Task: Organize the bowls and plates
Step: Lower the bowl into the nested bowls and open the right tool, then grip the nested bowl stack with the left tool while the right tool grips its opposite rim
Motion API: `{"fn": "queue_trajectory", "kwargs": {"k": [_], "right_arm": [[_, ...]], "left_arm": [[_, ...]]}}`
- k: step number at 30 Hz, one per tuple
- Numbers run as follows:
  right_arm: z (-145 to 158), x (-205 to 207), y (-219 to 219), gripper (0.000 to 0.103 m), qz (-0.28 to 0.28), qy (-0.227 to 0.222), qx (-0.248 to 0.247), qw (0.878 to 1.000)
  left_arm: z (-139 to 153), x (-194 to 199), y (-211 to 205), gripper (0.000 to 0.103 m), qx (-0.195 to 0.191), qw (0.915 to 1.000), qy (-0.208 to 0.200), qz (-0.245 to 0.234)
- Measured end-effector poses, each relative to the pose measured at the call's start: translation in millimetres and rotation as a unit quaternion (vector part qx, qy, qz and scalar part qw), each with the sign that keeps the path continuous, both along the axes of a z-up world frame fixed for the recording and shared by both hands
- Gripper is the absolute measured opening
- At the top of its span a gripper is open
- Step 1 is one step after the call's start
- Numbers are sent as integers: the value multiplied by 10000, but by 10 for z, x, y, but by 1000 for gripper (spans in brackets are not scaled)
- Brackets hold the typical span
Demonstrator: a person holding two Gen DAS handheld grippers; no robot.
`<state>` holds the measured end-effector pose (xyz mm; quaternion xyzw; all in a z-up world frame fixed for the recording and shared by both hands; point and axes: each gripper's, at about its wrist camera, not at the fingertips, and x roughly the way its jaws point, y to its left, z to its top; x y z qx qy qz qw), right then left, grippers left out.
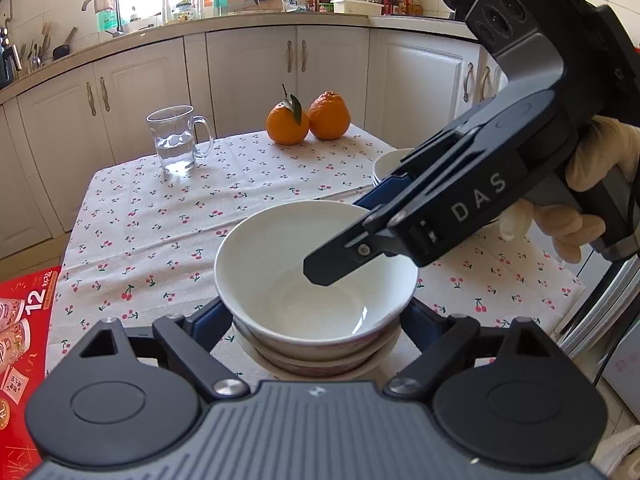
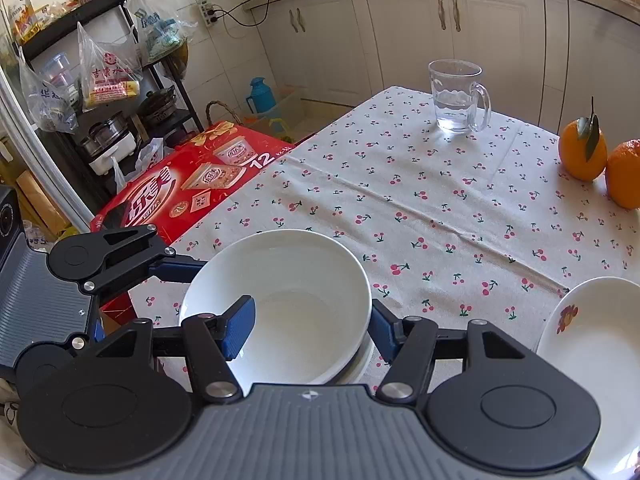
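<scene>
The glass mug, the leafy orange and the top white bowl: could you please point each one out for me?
glass mug (image 2: 456, 98), right wrist view, on its clear side wall.
leafy orange (image 1: 286, 126), left wrist view, on its front skin.
top white bowl (image 1: 264, 256), left wrist view, on its inner left wall.

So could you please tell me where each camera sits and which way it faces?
Left wrist: on the left gripper, looking down across the white bowl to the counter; right gripper and gloved hand show.
Right wrist: on the right gripper, facing bowl and shelves.
Shared: bowl, glass mug, oranges.
</scene>
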<state>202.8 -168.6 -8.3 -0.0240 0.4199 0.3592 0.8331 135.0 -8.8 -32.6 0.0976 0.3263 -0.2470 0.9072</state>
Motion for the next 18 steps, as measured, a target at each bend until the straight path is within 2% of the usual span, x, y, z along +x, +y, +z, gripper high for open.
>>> {"fn": "queue_trajectory", "kwargs": {"k": [11, 13, 16, 18], "right_arm": [[-38, 16, 16, 69, -32, -19, -55, 10000], [-41, 9, 21, 76, -16, -19, -56, 10000], [-36, -16, 24, 91, -58, -98, -132, 9998], [-24, -48, 16, 96, -59, -177, -166, 9997]], "left_arm": [[-17, 24, 18, 94, -28, 10000, 26, -63], [-15, 16, 28, 94, -4, 9999, 15, -100], [-16, -14, 70, 94, 28, 9999, 6, -147], [-21, -48, 107, 94, 46, 9997, 22, -223]]}}
